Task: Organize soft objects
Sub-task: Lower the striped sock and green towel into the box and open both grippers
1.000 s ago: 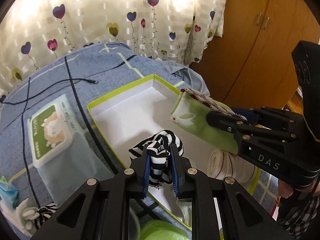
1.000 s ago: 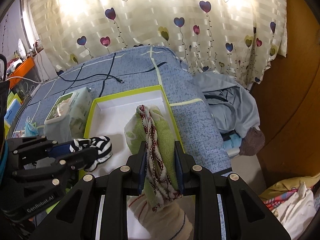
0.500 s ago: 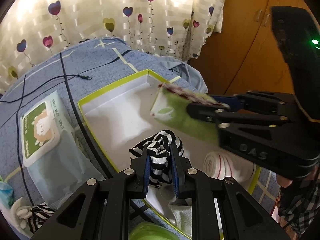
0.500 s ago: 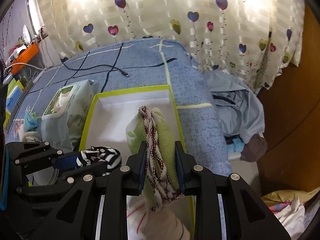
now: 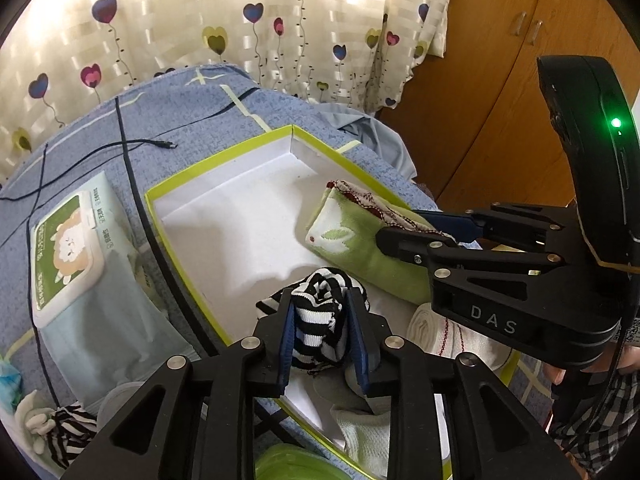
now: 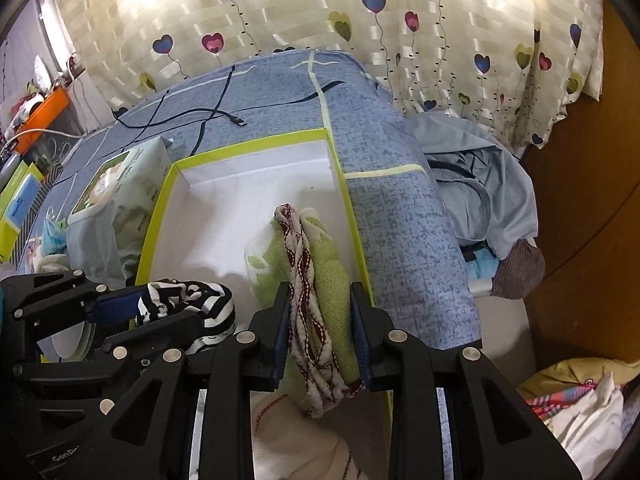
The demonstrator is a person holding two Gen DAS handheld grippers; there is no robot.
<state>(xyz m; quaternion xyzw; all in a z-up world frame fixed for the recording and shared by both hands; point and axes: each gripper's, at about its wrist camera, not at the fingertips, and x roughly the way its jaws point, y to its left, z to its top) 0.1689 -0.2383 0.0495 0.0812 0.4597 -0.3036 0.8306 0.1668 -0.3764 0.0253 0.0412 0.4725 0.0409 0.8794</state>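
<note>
Left tool (image 5: 323, 330) gripping ribbed striped sock (image 5: 320, 312), jaws just loosening, right tool (image 6: 320, 334) gripping fuzzy green sock (image 6: 316, 276), now lying lower in white cardboard box (image 5: 224, 216).

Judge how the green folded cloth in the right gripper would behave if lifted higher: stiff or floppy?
Probably floppy: the green cloth is layered fabric that bulges past the right gripper. Likely light, since a narrow pinch carries it. Its loose braided trim may sag or unfold over the box.
</note>
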